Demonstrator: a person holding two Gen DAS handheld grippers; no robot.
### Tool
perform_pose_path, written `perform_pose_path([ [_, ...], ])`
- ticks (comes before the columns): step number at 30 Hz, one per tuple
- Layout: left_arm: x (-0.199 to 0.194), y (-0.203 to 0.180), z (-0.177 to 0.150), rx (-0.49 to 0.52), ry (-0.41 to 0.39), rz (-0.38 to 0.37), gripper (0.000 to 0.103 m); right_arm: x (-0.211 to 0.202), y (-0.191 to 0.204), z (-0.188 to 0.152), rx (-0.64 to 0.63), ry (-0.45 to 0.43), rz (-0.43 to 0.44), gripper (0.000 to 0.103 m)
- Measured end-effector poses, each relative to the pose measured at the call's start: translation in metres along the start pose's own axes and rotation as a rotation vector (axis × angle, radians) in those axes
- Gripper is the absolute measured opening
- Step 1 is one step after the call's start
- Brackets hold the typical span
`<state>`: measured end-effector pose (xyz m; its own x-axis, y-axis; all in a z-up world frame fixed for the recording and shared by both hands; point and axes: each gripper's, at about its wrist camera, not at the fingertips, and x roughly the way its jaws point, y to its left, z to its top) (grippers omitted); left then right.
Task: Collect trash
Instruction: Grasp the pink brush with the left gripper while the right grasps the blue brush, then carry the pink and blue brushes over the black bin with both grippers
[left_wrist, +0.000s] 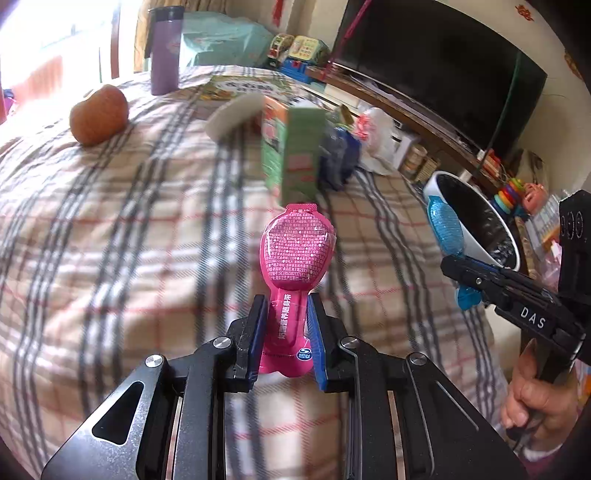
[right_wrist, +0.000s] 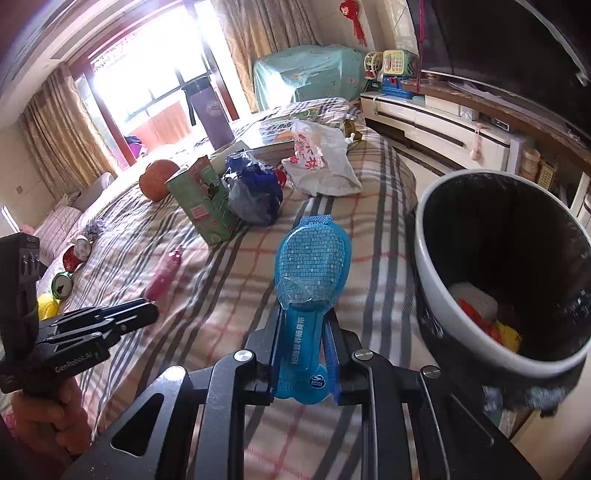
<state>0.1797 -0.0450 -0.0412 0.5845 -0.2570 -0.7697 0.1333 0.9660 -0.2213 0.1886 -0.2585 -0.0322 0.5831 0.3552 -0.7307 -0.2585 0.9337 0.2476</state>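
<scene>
Clamping a pink wrapper (left_wrist: 293, 280) by its neck, the left gripper (left_wrist: 286, 332) holds it above the plaid bedspread (left_wrist: 110, 258); the right gripper (right_wrist: 303, 354) pinches a blue wrapper (right_wrist: 310, 277) just beside the bin (right_wrist: 428, 258), which already holds scraps. A green carton (right_wrist: 207, 199), blue bag (right_wrist: 255, 188) and white bag (right_wrist: 321, 158) are left, I judge

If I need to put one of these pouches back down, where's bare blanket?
Free: the plaid blanket between the green carton and the bin. Crowded: behind the carton, with the blue bag, white bag and orange fruit.
</scene>
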Motion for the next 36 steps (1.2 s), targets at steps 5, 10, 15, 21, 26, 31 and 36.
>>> perform_pose_path([
  [5,-0.001,-0.016,-0.001,0.015,0.003,-0.031,0.021,-0.014,-0.005,-0.006,0.015,-0.012,-0.013,0.020],
  [10,0.000,-0.030,0.000,0.043,0.005,-0.048,0.021,-0.027,-0.012,-0.012,0.031,-0.027,-0.030,0.020],
  [15,0.000,-0.044,0.000,0.068,0.006,-0.056,0.021,-0.036,-0.015,-0.016,0.034,-0.041,-0.038,0.020],
  [21,0.003,-0.056,0.000,0.086,0.014,-0.050,0.021,-0.044,-0.020,-0.014,0.036,-0.062,-0.034,0.020],
  [26,0.005,-0.062,0.003,0.094,0.012,-0.048,0.021,-0.045,-0.025,-0.012,0.037,-0.066,-0.037,0.020],
  [31,0.006,-0.068,0.007,0.103,0.010,-0.051,0.021,-0.047,-0.032,-0.011,0.042,-0.068,-0.049,0.020],
  [36,0.008,-0.074,0.011,0.118,0.007,-0.056,0.021,-0.052,-0.039,-0.009,0.050,-0.079,-0.060,0.020],
])
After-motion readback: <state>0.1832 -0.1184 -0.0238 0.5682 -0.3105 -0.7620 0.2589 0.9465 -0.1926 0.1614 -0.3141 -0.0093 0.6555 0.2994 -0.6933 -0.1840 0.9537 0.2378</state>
